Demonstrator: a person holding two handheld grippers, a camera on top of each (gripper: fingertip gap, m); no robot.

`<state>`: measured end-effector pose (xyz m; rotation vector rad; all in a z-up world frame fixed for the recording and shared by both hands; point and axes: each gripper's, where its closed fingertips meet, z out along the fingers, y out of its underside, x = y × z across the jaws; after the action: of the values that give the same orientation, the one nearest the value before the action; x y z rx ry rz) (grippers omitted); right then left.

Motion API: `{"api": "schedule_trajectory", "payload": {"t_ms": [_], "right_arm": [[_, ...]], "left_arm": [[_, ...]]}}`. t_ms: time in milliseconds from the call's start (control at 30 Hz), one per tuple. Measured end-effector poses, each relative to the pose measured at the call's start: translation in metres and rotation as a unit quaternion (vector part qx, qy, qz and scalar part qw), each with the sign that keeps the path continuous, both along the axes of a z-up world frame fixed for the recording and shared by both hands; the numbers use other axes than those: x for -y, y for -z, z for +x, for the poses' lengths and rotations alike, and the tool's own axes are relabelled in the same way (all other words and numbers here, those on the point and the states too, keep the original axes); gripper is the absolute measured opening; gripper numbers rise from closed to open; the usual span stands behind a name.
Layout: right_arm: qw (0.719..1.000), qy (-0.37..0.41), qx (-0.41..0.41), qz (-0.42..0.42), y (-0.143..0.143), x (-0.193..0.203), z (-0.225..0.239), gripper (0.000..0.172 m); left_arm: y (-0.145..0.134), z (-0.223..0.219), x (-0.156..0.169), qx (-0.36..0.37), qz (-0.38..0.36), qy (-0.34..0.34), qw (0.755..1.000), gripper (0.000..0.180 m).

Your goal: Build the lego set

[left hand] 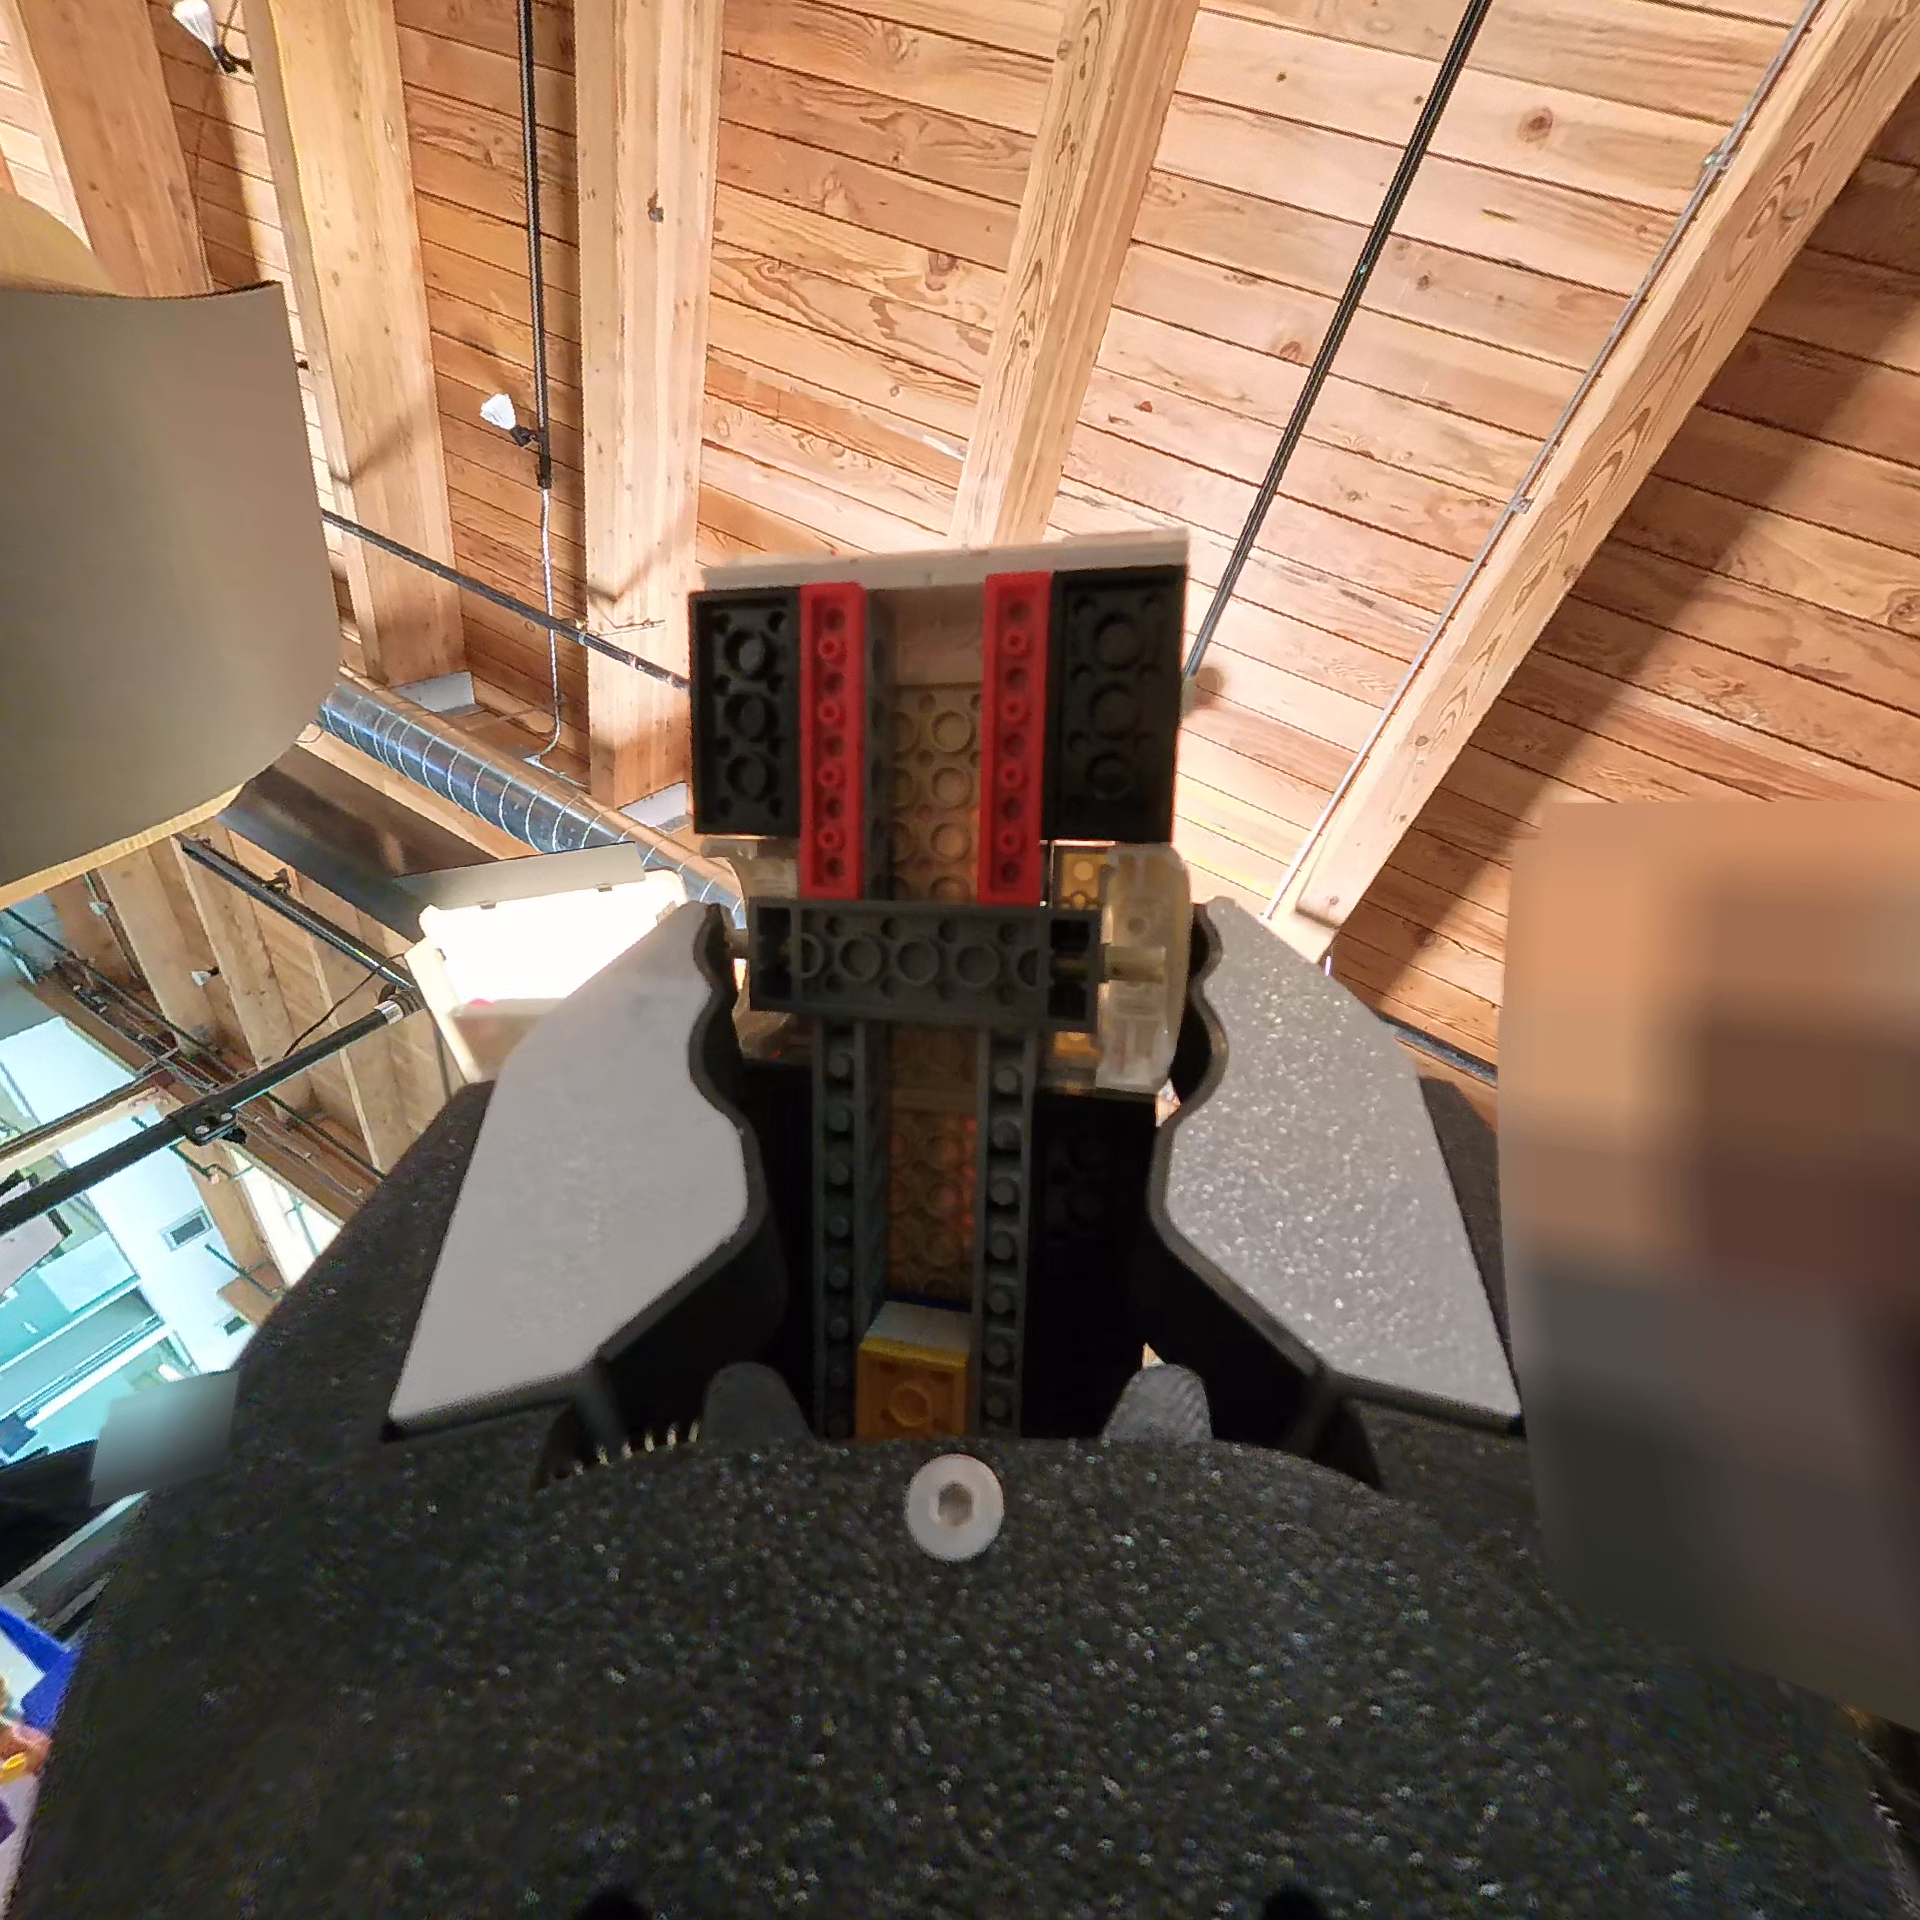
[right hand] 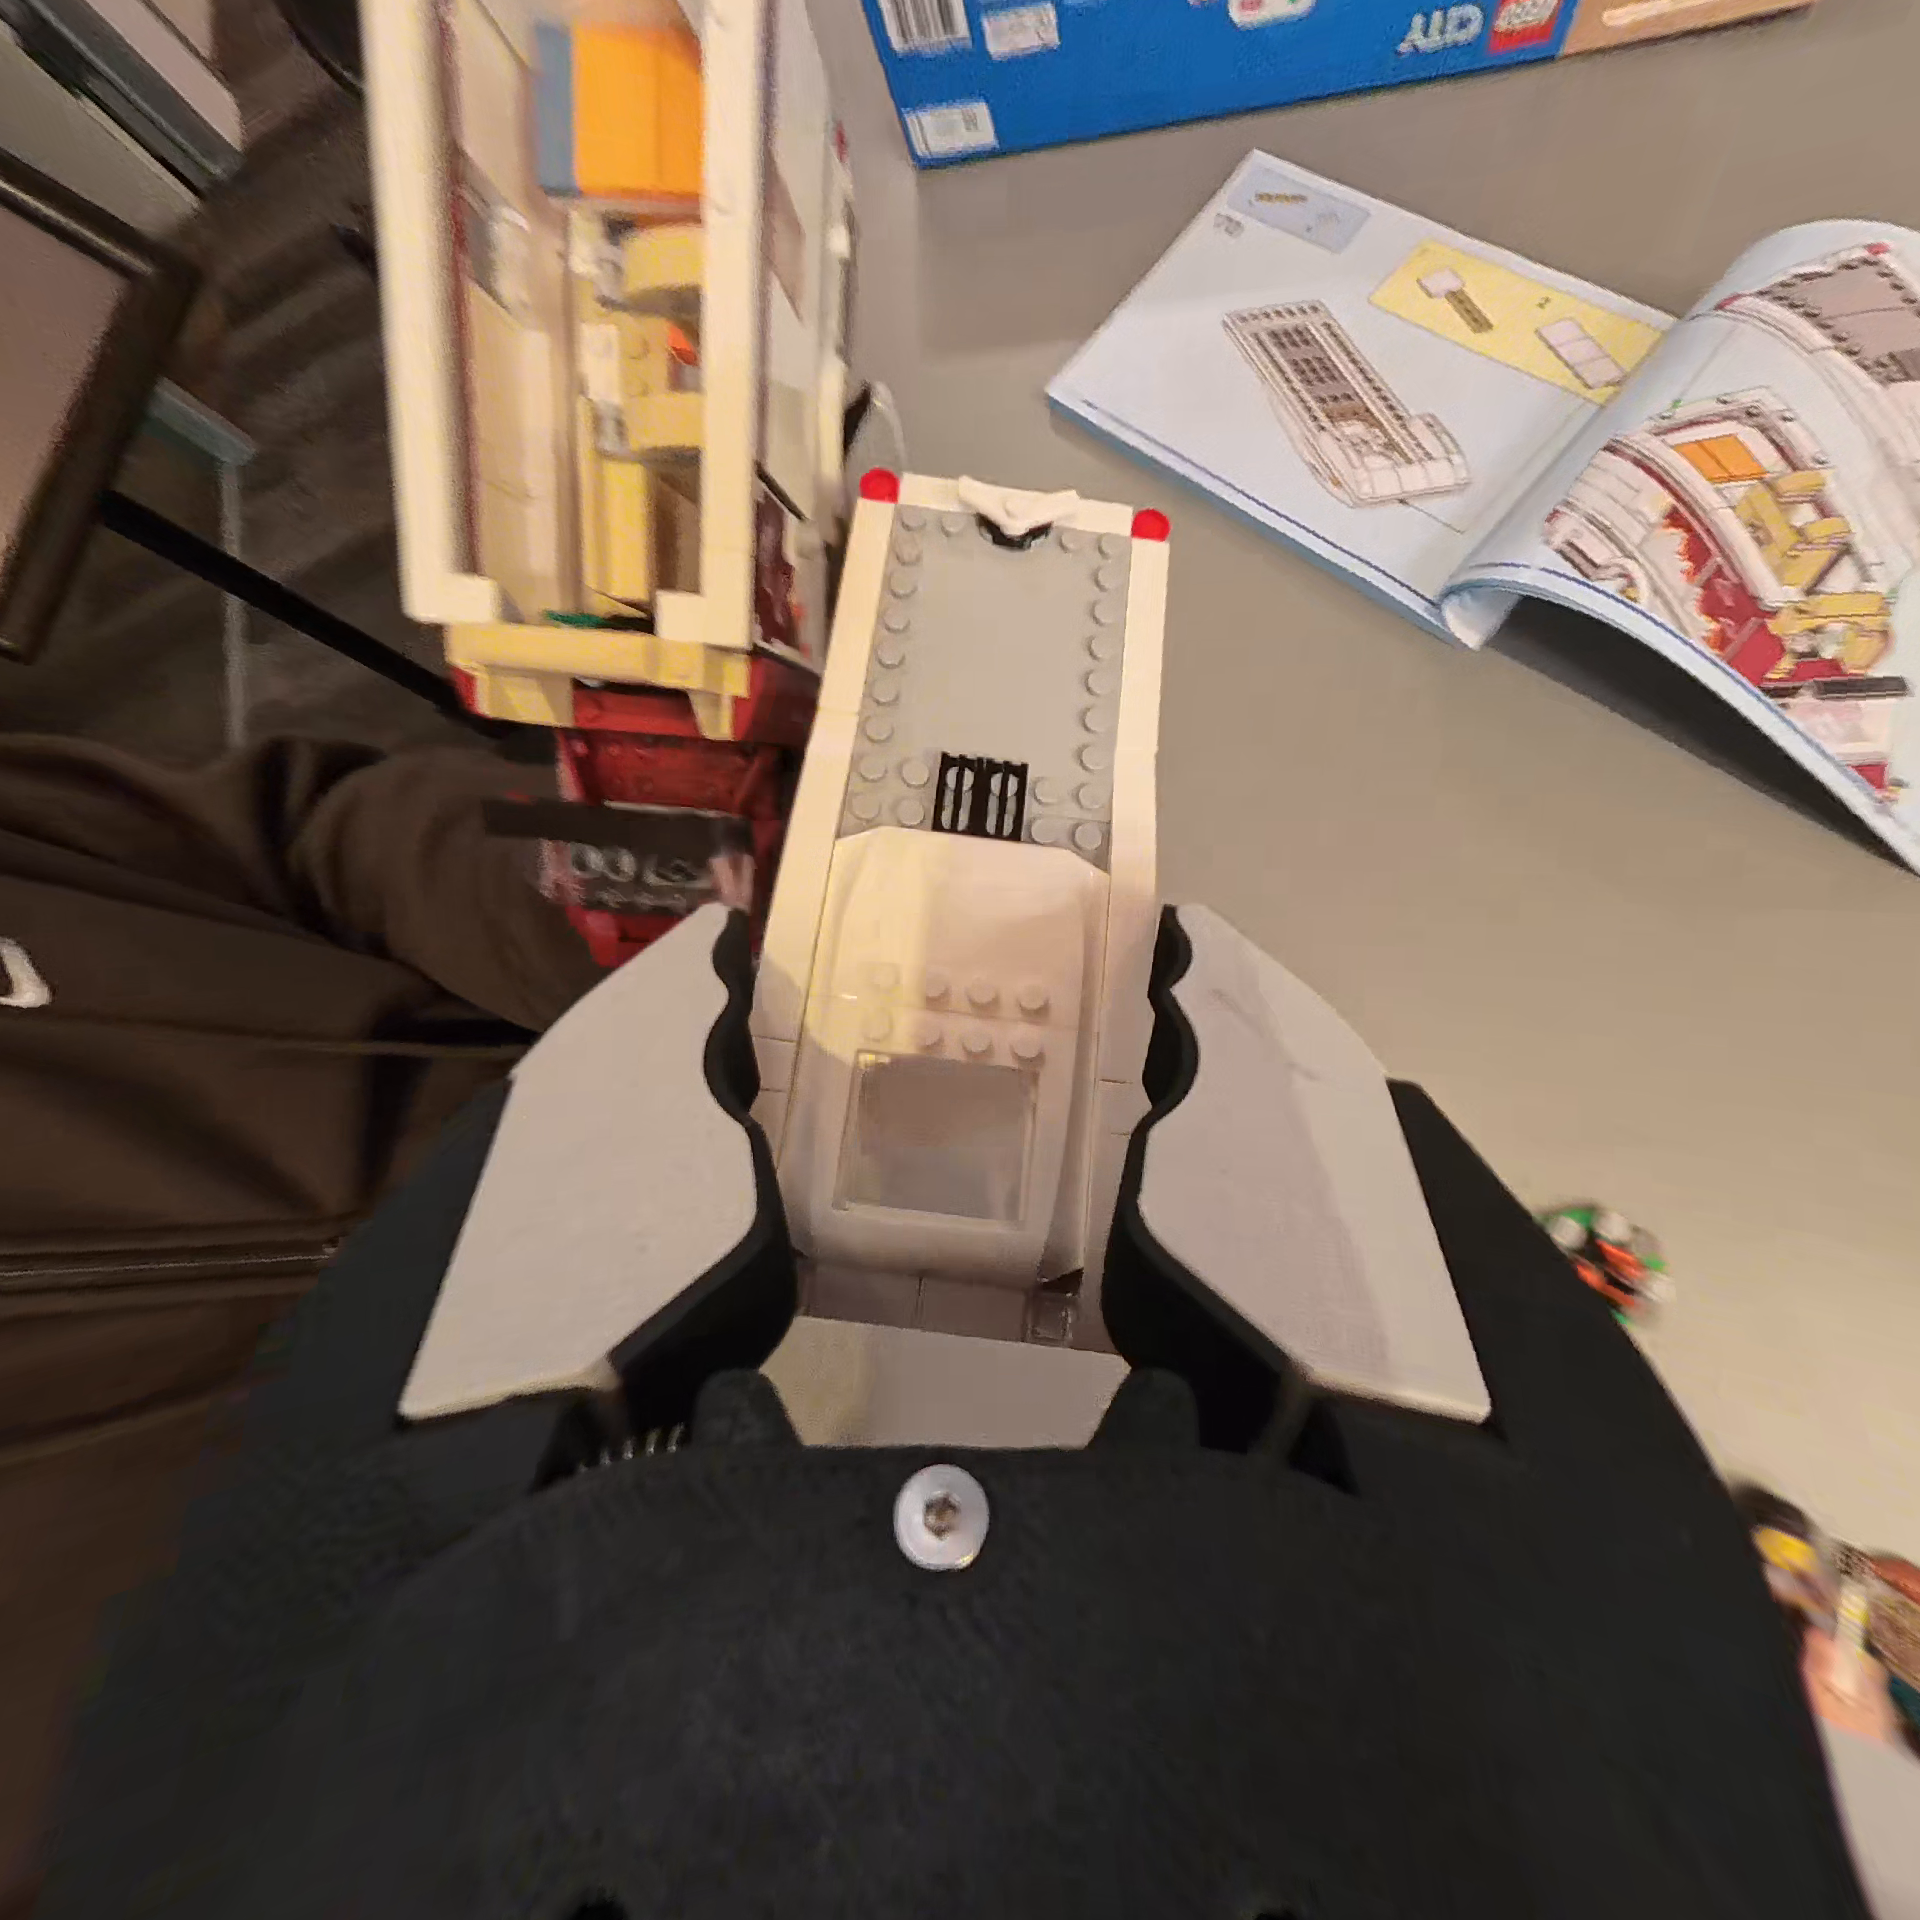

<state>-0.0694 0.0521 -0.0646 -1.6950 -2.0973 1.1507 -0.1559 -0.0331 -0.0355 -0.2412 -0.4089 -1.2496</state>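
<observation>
A: Between the left hand-held gripper [left hand: 951, 982] fingers, a brick-built vehicle chassis [left hand: 935, 727] was seen from below, against a wooden ceiling [left hand: 1351, 312]; the jaws were closed across its clear wheels, pads pressed.

B: Noted. Hard, knobbed plastic: black, red, tan plates. A square, even squeeze was judged best.

A: The right hand-held gripper [right hand: 951, 1023] was clamped on a smooth white roof section [right hand: 987, 831], above the grey surface [right hand: 1351, 935], beside an open booklet [right hand: 1455, 416].

booklet [right hand: 1538, 436] right of roof piece [right hand: 987, 727]; box [right hand: 1195, 73] behind.
</observation>
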Motion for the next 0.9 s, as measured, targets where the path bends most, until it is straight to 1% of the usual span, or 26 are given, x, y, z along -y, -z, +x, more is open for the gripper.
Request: {"api": "schedule_trajectory", "payload": {"t_ms": [100,167,233,333,400,433,500,567,733,833,900], "right_arm": [[0.998,0.009,-0.030,-0.061,-0.006,0.004,-0.001,0.074],[0.996,0.018,-0.040,-0.083,0.003,0.003,-0.002,0.074],[0.990,0.026,-0.043,-0.131,0.012,0.005,-0.003,0.073],[0.974,0.043,-0.065,-0.214,0.019,0.007,-0.004,0.073],[0.959,0.060,-0.094,-0.261,0.016,0.005,-0.005,0.073],[0.954,0.068,-0.106,-0.270,0.012,0.001,-0.005,0.073],[0.955,0.080,-0.129,-0.253,0.000,-0.005,-0.006,0.073],[0.965,0.081,-0.137,-0.211,-0.015,-0.007,-0.008,0.073],[0.985,0.051,-0.139,-0.088,-0.057,0.015,-0.024,0.073],[0.991,0.033,-0.123,-0.030,-0.063,0.029,-0.031,0.073],[0.994,0.023,-0.110,-0.016,-0.060,0.038,-0.032,0.073]], "left_arm": [[0.000,0.001,0.000,-0.004,-0.005,-0.005,1.000,0.083],[0.000,0.000,0.000,-0.002,-0.005,-0.007,1.000,0.082],[0.000,0.000,0.001,-0.002,-0.004,-0.009,1.000,0.083],[0.001,0.000,0.000,-0.003,-0.006,-0.008,1.000,0.082],[0.001,0.000,0.000,-0.003,-0.008,-0.008,1.000,0.083],[0.001,0.001,-0.001,-0.003,-0.009,-0.007,1.000,0.083],[0.001,0.001,-0.002,-0.003,-0.012,-0.006,1.000,0.083],[0.001,0.002,-0.005,-0.001,-0.016,-0.011,1.000,0.083],[-0.002,0.011,-0.021,0.002,-0.036,-0.034,0.999,0.083],[-0.003,0.015,-0.030,0.007,-0.049,-0.047,0.998,0.083],[-0.003,0.015,-0.033,0.009,-0.053,-0.053,0.997,0.083]]}}
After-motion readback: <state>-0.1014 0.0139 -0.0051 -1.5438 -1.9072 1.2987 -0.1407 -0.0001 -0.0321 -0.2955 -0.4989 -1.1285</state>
